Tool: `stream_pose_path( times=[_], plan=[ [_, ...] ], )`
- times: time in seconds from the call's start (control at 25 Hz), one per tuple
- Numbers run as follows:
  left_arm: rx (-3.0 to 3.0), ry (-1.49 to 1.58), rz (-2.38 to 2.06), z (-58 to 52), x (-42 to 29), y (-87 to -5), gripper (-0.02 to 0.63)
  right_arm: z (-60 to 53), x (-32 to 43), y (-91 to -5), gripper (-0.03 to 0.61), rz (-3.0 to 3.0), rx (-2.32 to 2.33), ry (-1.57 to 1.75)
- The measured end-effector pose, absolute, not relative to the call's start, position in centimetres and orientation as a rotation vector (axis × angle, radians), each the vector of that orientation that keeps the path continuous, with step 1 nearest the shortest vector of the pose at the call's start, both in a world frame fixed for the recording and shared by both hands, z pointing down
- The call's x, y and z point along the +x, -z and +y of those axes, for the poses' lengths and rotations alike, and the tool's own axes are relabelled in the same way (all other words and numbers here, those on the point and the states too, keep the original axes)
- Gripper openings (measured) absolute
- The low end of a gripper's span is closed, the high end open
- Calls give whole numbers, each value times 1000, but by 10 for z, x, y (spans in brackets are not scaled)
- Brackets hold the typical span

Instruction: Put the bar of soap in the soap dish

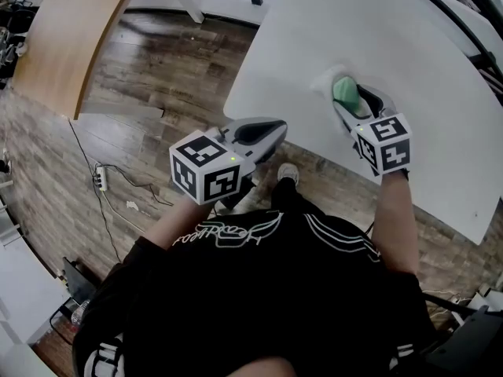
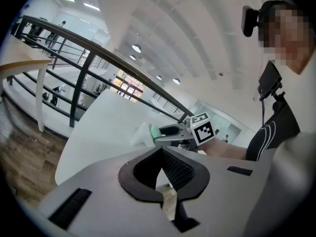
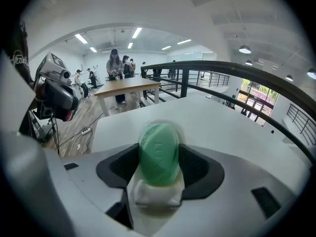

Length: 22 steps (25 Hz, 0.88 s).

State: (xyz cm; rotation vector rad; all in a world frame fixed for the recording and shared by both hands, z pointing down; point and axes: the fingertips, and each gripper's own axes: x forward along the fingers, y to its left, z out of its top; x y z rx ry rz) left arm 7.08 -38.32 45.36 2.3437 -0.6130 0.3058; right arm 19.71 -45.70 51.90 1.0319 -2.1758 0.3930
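A green oval bar of soap [image 3: 159,151] stands on edge between the black pads of my right gripper [image 3: 159,168], which is shut on it. A white soap dish [image 3: 154,194] shows right under and around the soap; I cannot tell whether the soap rests in it. In the head view the soap [image 1: 345,92] and the dish [image 1: 324,80] are at the tip of the right gripper [image 1: 351,100], over the white table [image 1: 409,61]. My left gripper [image 1: 275,130] hangs off the table's near-left edge, shut and empty. Its own view shows its jaws [image 2: 163,179] closed, with the soap [image 2: 154,131] and dish [image 2: 140,135] beyond.
The white table ends close to the person's body; wooden floor [image 1: 157,77] lies to the left with a power strip and cables [image 1: 100,181]. A wooden tabletop [image 1: 71,30] stands at the far left. People stand round a distant table [image 3: 126,85].
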Motion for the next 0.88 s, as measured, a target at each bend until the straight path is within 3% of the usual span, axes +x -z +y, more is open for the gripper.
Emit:
stream_pose_path(
  times=[0.88],
  plan=[
    [2364,-299,-633,-363,53,-439,8,-450,202,-493,212,-2187,1162,-350]
  ],
)
